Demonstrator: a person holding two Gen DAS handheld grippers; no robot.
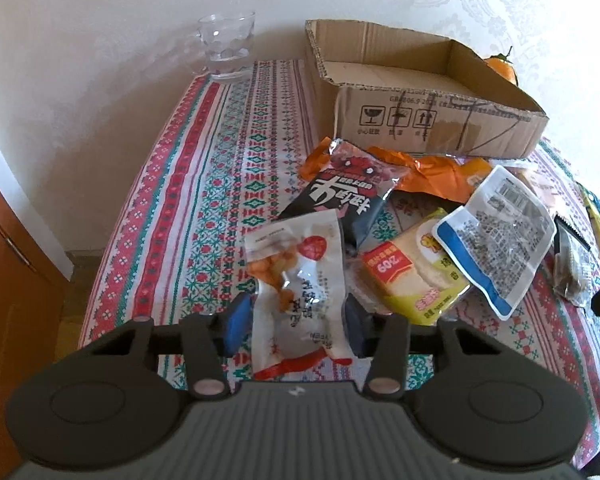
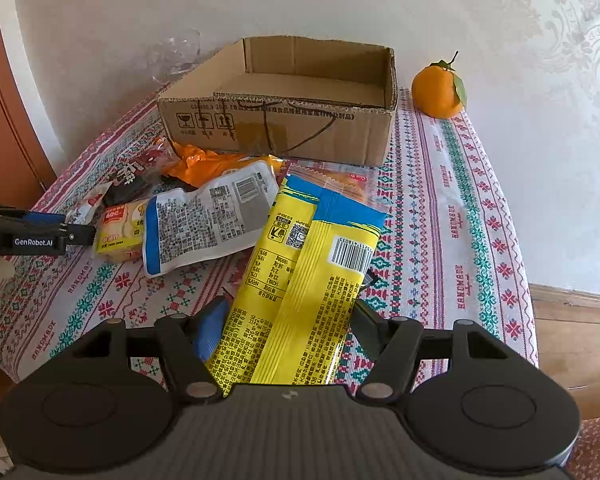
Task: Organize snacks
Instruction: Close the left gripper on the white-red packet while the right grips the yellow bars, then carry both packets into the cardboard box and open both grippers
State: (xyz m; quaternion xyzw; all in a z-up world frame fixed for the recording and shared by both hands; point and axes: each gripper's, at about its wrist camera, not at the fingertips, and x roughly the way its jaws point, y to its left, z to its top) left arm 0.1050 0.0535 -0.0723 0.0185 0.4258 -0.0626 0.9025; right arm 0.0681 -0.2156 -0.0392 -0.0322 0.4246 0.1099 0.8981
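Observation:
My left gripper [image 1: 296, 322] is shut on the lower part of a white snack packet [image 1: 296, 280] with orange pieces showing, its blue pads [image 1: 236, 320] pressing both sides. My right gripper [image 2: 286, 324] is shut on a long yellow and blue packet [image 2: 300, 264], which lies back side up with its barcode showing. Behind them lies a heap of snacks: a black and red packet [image 1: 348, 192], an orange packet [image 1: 432, 172], a yellow bread packet [image 1: 412, 276] and a white and blue packet [image 1: 496, 236] [image 2: 208, 224]. An open, empty cardboard box [image 1: 420, 80] [image 2: 284, 120] stands behind the heap.
The patterned tablecloth [image 1: 204, 200] covers a table against a white wall. A glass mug [image 1: 228, 48] stands at the back left of the box, an orange [image 2: 438, 92] with a leaf at its back right. A wooden cabinet [image 1: 12, 260] is at the left.

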